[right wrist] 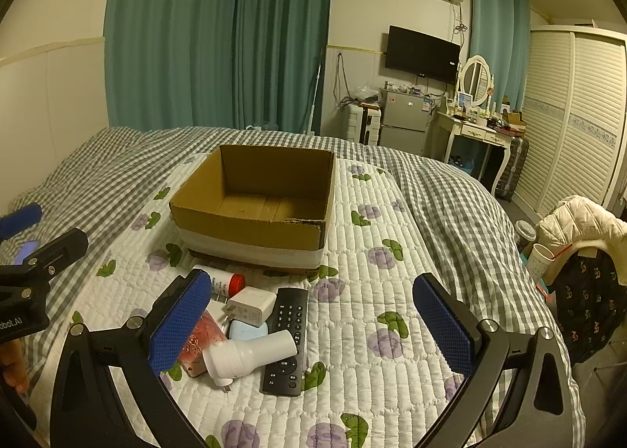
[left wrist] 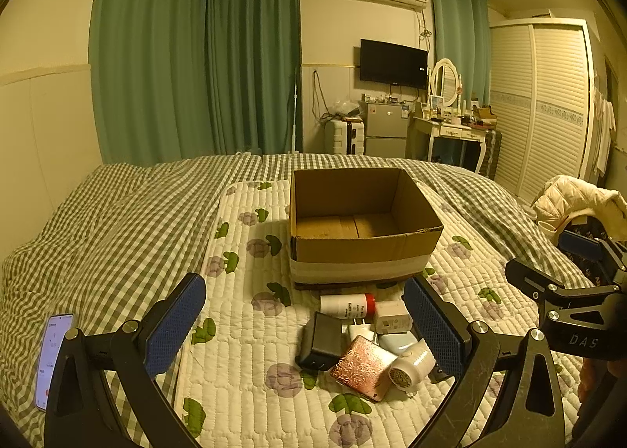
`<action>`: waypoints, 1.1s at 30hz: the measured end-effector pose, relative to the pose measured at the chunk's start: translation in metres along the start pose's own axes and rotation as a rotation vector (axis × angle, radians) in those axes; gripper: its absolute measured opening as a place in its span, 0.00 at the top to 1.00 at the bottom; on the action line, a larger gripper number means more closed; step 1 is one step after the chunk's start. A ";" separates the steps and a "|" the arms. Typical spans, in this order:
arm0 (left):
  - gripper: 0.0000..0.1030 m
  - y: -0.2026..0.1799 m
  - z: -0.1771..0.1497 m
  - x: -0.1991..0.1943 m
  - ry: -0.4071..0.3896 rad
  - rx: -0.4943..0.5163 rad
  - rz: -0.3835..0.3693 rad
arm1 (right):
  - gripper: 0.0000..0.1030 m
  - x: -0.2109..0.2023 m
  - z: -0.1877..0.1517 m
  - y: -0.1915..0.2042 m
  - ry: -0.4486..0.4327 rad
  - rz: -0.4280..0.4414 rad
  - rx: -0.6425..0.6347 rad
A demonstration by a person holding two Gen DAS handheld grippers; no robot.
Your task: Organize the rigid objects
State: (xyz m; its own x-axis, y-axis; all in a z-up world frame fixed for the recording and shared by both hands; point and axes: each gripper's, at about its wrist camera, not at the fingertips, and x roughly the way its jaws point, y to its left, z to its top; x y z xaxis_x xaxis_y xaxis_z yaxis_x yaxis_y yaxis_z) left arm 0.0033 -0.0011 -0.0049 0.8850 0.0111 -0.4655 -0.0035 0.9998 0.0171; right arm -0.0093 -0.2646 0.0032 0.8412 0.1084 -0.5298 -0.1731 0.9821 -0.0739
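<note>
both blue-padded tools, left tool and right tool, spread above cluttered quilted mat

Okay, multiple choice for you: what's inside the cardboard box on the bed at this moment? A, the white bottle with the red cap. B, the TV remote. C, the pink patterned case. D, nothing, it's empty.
D: the cardboard box shows only its bare bottom in both wrist views, while the remote, the red-capped bottle and the pink patterned case all lie on the quilt in front of it.
</note>
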 end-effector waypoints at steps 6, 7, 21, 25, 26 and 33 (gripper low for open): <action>0.00 0.002 -0.001 0.001 0.002 -0.011 0.003 | 0.00 0.001 -0.002 0.001 0.001 -0.002 -0.006; 0.00 0.002 -0.001 0.001 0.002 -0.011 0.005 | 0.00 0.000 -0.001 0.001 0.000 -0.002 -0.005; 0.00 0.000 -0.004 0.001 0.003 -0.004 0.003 | 0.00 0.002 -0.002 0.002 0.008 -0.002 -0.012; 0.00 0.000 -0.004 0.001 0.002 -0.003 0.003 | 0.00 0.002 -0.002 0.002 0.008 -0.002 -0.012; 0.00 0.000 -0.004 0.001 0.002 -0.003 0.003 | 0.00 0.002 -0.003 0.002 0.008 -0.002 -0.012; 0.00 0.000 -0.004 0.001 0.002 -0.004 0.004 | 0.00 0.002 -0.002 0.002 0.009 -0.004 -0.014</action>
State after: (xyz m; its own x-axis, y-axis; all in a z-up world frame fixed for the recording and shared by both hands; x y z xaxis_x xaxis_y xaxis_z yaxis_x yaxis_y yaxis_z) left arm 0.0026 -0.0009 -0.0088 0.8838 0.0149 -0.4676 -0.0087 0.9998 0.0155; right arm -0.0090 -0.2624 0.0000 0.8374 0.1032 -0.5368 -0.1768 0.9804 -0.0874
